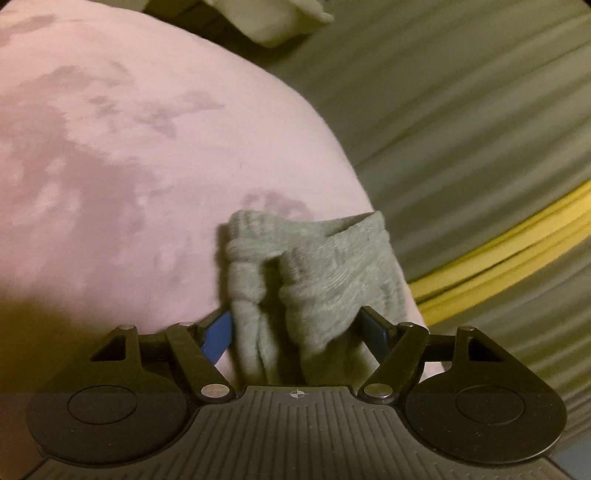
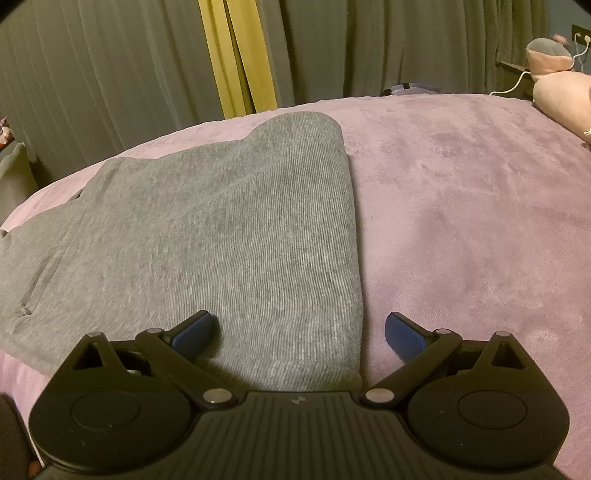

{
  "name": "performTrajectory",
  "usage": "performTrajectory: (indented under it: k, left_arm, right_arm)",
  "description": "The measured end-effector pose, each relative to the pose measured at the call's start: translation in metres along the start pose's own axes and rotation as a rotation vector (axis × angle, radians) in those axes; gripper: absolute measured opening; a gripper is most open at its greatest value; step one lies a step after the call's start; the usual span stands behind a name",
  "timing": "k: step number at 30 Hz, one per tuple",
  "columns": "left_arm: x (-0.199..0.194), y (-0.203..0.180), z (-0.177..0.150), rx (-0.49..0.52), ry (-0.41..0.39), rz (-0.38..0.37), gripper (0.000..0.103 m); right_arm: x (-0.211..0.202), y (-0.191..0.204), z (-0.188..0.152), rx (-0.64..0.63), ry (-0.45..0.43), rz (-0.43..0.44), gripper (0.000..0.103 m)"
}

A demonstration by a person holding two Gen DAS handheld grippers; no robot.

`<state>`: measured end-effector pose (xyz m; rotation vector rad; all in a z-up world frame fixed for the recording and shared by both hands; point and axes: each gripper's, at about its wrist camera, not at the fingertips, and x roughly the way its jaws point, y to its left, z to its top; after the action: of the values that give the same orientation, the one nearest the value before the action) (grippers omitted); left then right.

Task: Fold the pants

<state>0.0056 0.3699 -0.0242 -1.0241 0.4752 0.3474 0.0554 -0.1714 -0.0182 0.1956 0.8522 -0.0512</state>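
The grey knit pants (image 2: 221,221) lie folded flat on a pink blanket (image 2: 461,221), with the fold edge running down the middle of the right wrist view. My right gripper (image 2: 301,332) hovers open over that edge, its left finger above the grey cloth and its right finger above the blanket. In the tilted, blurred left wrist view, a bunched ribbed cuff of the pants (image 1: 325,266) sits loosely between the wide-apart blue pads (image 1: 218,332) of my left gripper (image 1: 295,328). The pads do not squeeze the cuff.
Grey curtains (image 2: 110,74) with a yellow strip (image 2: 236,55) hang behind the bed. A pink plush toy (image 2: 561,92) and a white cable (image 2: 517,83) lie at the far right. A pale cloth bundle (image 1: 280,22) lies beyond the blanket's edge (image 1: 147,147).
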Motion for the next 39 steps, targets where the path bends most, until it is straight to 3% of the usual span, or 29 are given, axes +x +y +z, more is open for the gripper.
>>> performTrajectory:
  k: [4, 7, 11, 12, 15, 18, 22, 27, 30, 33, 35, 36, 39]
  left_arm:
    - [0.007, -0.014, 0.002, 0.027, 0.015, 0.019, 0.079]
    - [0.014, -0.016, 0.0, 0.076, 0.018, -0.019, 0.08]
    - [0.026, -0.016, -0.004, 0.088, 0.034, 0.009, 0.085]
    - [0.026, -0.019, -0.004, 0.085, 0.03, 0.025, 0.082]
    - [0.022, -0.031, -0.007, 0.11, 0.007, 0.076, 0.045]
    - [0.005, -0.05, -0.012, 0.169, -0.04, 0.067, 0.034]
    - [-0.038, -0.117, -0.038, 0.428, -0.178, 0.026, 0.032]
    - [-0.092, -0.224, -0.114, 0.791, -0.262, -0.183, 0.032]
    - [-0.103, -0.272, -0.179, 0.966, -0.216, -0.3, 0.032]
    - [-0.094, -0.297, -0.258, 1.137, -0.089, -0.357, 0.034]
    - [-0.075, -0.299, -0.316, 1.228, 0.051, -0.334, 0.036]
    - [-0.063, -0.296, -0.337, 1.266, 0.121, -0.305, 0.043]
    - [-0.017, -0.276, -0.396, 1.408, 0.425, -0.1, 0.05]
  right_arm:
    - [0.0, 0.0, 0.0, 0.004, -0.006, -0.003, 0.099]
    - [0.0, 0.001, -0.001, 0.005, -0.01, -0.008, 0.099]
    - [0.001, 0.003, -0.001, 0.004, -0.019, -0.013, 0.099]
    - [0.001, 0.003, -0.002, 0.004, -0.021, -0.014, 0.099]
    - [0.001, 0.002, -0.001, 0.008, -0.02, -0.011, 0.099]
    - [0.0, 0.002, 0.0, 0.012, -0.018, -0.01, 0.099]
    - [-0.002, -0.001, 0.002, 0.035, -0.011, 0.009, 0.099]
    - [-0.008, -0.009, 0.006, 0.075, -0.019, 0.063, 0.099]
    - [-0.018, -0.012, 0.007, 0.084, -0.052, 0.086, 0.099]
    - [-0.03, -0.015, 0.008, 0.099, -0.079, 0.1, 0.099]
    - [-0.039, -0.019, 0.008, 0.107, -0.094, 0.103, 0.099]
    - [-0.043, -0.02, 0.009, 0.111, -0.101, 0.1, 0.099]
    - [-0.053, -0.028, 0.012, 0.131, -0.103, 0.099, 0.099]
